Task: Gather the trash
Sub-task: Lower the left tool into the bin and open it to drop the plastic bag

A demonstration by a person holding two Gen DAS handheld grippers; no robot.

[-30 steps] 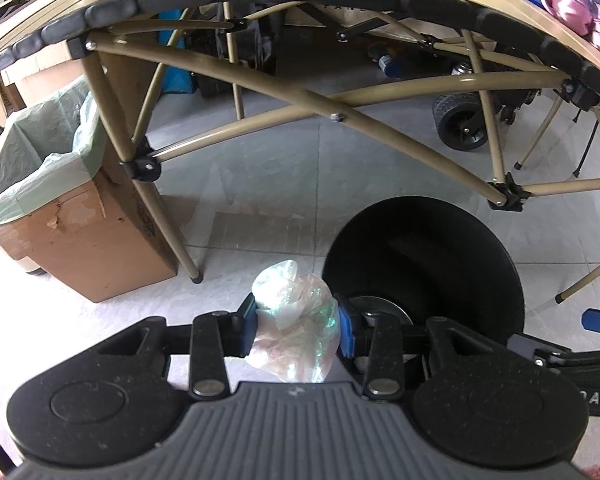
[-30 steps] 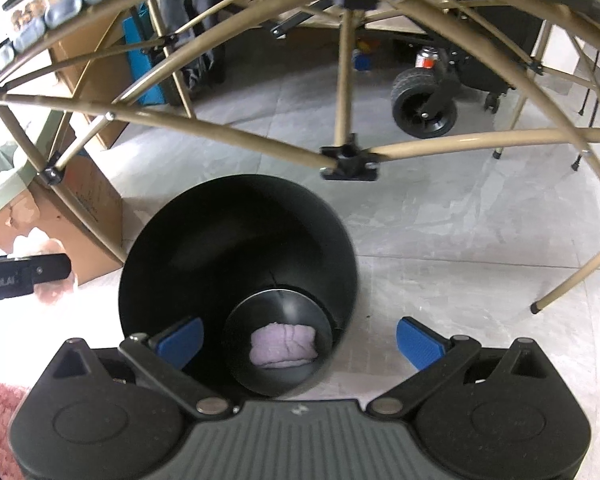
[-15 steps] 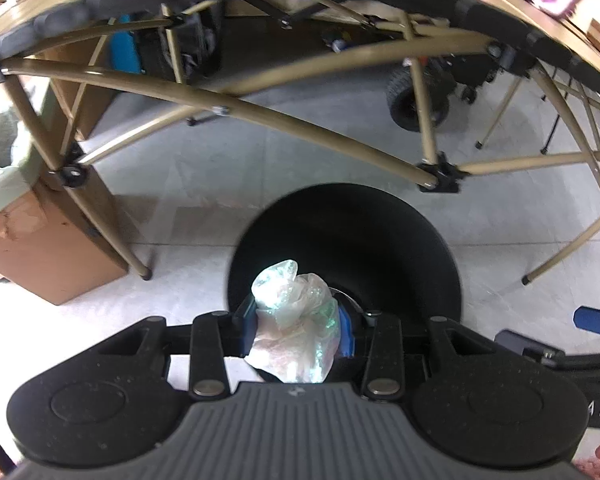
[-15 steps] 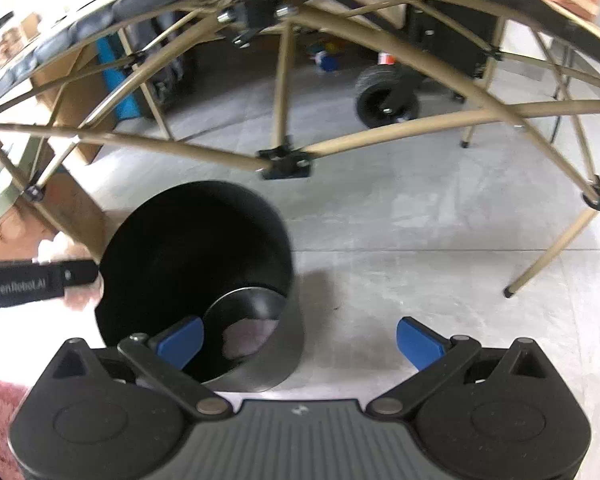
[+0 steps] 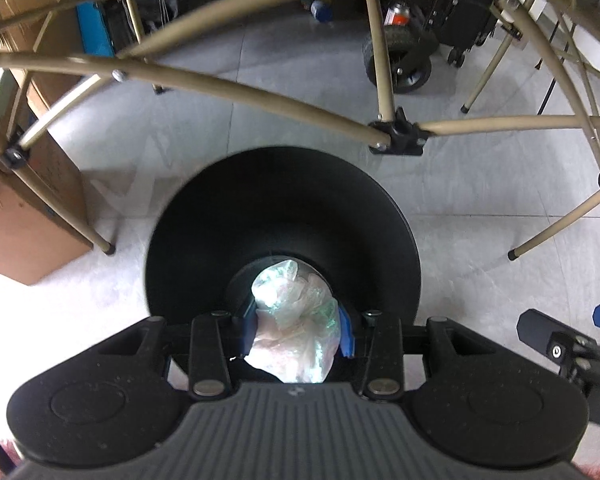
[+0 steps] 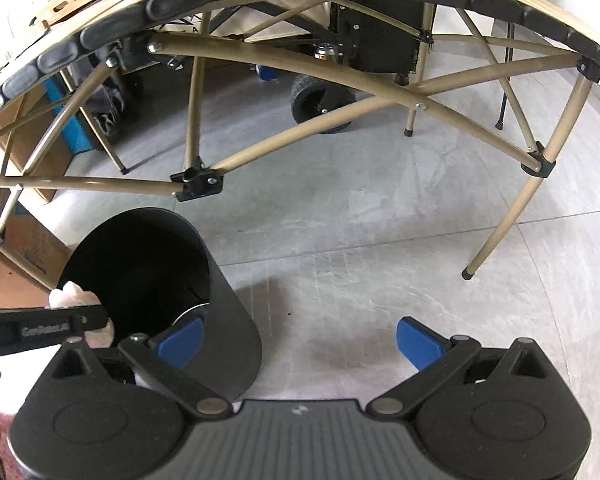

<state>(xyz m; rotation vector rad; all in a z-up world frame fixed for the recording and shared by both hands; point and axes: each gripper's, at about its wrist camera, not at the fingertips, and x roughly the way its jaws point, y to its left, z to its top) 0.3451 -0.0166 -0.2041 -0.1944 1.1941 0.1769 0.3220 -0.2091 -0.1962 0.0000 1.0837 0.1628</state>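
My left gripper [image 5: 296,330] is shut on a crumpled clear plastic wad [image 5: 294,322], held right over the mouth of a black round bin [image 5: 284,208] standing on the grey tile floor. The wad covers most of the bin's bottom. In the right wrist view the same bin [image 6: 220,300] stands at the lower left, and the left gripper's black finger [image 6: 40,326] crosses its rim with a bit of the wad [image 6: 74,294] showing. My right gripper [image 6: 298,340] hangs open over bare floor to the right of the bin, nothing between its blue pads.
A folding table's tan frame [image 5: 260,96] arches over the floor behind the bin, with a black joint [image 5: 398,138] close to the bin's far rim. A cardboard box [image 5: 16,236] stands at the left. A wheeled black cart [image 6: 324,104] sits under the table.
The left gripper carried the wad from beside the bin to over its opening. The right gripper slid right, off the bin and over bare floor, staying open.
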